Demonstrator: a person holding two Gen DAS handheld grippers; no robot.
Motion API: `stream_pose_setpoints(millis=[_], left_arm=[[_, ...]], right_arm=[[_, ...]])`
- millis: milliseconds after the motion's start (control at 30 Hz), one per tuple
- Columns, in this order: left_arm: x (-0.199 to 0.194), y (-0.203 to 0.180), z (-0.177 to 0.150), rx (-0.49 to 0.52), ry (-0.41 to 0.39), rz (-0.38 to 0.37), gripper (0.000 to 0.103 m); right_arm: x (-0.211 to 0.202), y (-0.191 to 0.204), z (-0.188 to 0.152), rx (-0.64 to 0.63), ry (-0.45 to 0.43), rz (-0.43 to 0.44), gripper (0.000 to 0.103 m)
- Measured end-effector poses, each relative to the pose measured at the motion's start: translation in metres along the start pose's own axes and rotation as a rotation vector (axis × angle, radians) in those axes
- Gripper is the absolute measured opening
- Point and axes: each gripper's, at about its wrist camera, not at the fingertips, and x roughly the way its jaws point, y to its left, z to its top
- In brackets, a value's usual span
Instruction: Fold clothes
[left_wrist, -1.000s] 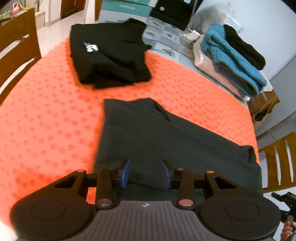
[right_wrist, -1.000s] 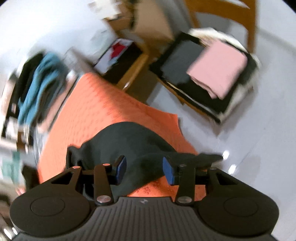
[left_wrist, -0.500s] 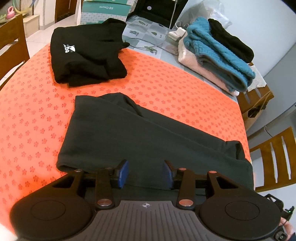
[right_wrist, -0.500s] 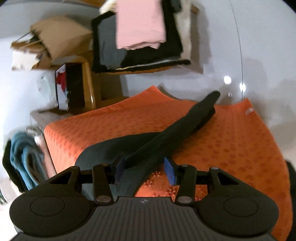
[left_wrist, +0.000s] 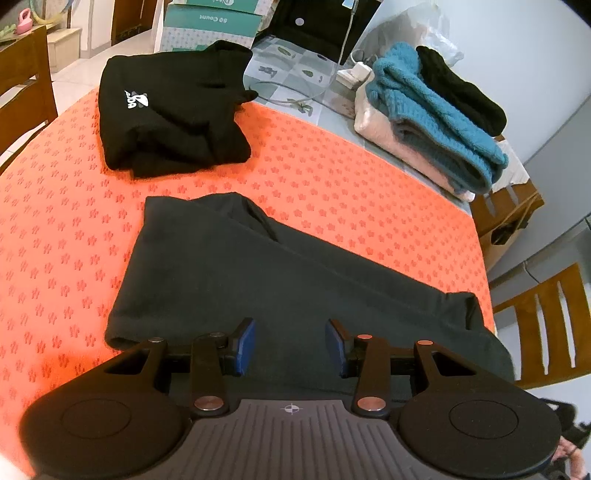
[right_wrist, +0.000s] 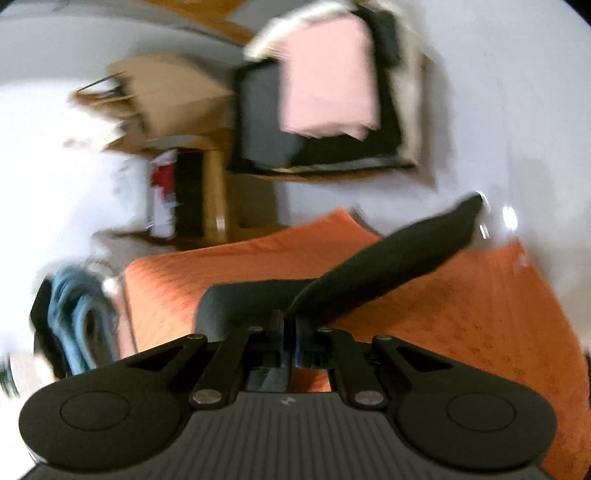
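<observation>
A dark grey pair of trousers (left_wrist: 258, 273) lies spread across the orange cloth (left_wrist: 55, 229) on the bench. The left gripper (left_wrist: 290, 345) hovers over its near edge, jaws partly apart with nothing between them. The right gripper (right_wrist: 290, 325) has just been closing and now pinches one trouser leg (right_wrist: 399, 254), which stretches away off the bench edge. A folded black sweatshirt (left_wrist: 173, 114) sits farther back, near 1 stack of knitwear (left_wrist: 436, 122).
</observation>
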Motion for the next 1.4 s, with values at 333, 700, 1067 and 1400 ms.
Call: stream_pose_setpoints(millis=[333,700,1067,1400], left_arm=[[0.0,0.003,0.007,0.082,-0.023,-0.001,0.044],[0.0,-0.015,0.005,0.225,-0.051,-0.001,0.044],[0.01,-0.033,0.002,0.293,-0.009,-0.015,0.045],[0.017,-0.048,0.008,0.311,0.013,-0.027,0.045]], right_arm=[[-0.03,0.126,-0.097,-0.948,-0.064,0.08,0.006],[0.023,0.13,-0.164,-1.422,0.202,-0.053,0.007],[-0.014,0.121,-0.136,-1.218,0.225,0.019,0.035],[-0.008,0.097,-0.057,-0.803,0.107,-0.059,0.041]])
